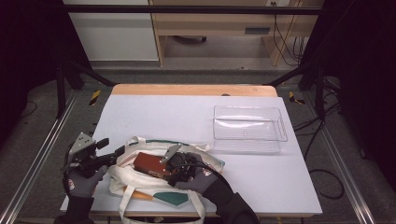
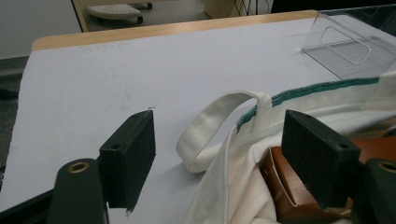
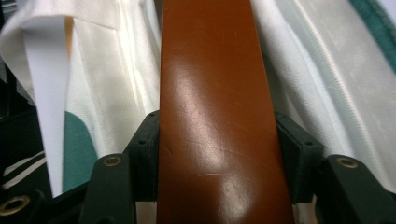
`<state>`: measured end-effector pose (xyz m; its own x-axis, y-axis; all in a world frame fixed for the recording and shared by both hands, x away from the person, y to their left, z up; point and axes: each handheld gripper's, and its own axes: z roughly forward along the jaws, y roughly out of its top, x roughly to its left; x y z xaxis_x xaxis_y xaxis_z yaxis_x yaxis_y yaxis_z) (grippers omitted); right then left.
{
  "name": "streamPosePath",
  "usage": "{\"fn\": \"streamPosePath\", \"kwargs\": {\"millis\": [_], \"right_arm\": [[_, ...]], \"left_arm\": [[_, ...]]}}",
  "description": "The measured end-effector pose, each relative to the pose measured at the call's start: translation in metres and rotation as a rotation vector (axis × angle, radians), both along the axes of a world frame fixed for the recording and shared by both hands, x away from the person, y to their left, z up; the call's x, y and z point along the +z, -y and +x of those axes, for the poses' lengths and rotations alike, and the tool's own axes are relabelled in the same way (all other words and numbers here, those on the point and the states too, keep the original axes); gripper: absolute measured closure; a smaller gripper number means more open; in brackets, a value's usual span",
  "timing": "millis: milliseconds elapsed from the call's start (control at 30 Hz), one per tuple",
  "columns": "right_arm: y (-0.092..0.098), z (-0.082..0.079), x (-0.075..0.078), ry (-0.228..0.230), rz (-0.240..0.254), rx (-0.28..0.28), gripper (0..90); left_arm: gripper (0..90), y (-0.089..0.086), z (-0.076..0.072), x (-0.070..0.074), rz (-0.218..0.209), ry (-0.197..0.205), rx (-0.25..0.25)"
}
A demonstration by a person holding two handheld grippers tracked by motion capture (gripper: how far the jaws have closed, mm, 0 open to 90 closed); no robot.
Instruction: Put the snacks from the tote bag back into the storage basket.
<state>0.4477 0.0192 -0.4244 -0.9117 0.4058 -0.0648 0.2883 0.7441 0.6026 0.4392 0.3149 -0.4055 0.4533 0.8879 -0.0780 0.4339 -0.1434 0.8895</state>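
White covering spreads over the table (image 1: 187,112), whose wooden far edge shows beyond it. At the near edge lies a cream cloth bag (image 1: 140,179) with green trim, its mouth open. Inside the mouth sits a brown box (image 1: 150,164), glossy and oblong. The right gripper (image 3: 215,154) reaches into the bag from the right, its two black jaws pressed against the box's long sides, clamped on it. At the near left, the left gripper (image 2: 219,154) has its jaws apart; the bag's rim and a looped handle (image 2: 210,126) lie between them, no pad touching the cloth. Farther right, well apart from the bag, stands a clear plastic tray (image 1: 249,125).
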Motion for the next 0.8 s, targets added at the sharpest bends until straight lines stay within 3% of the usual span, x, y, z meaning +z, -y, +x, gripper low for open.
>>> {"fn": "streamPosePath", "kwargs": {"millis": [300, 800], "right_arm": [[0.019, -0.008, 0.028, 0.023, 0.082, 0.018, 43.5], [0.062, -0.017, 0.054, 0.056, 0.149, -0.01, 43.5]], "left_arm": [[25.9, -0.003, -0.001, 0.001, -0.006, 0.006, 0.013], [25.7, -0.005, -0.002, 0.001, -0.009, 0.016, 0.027]]}}
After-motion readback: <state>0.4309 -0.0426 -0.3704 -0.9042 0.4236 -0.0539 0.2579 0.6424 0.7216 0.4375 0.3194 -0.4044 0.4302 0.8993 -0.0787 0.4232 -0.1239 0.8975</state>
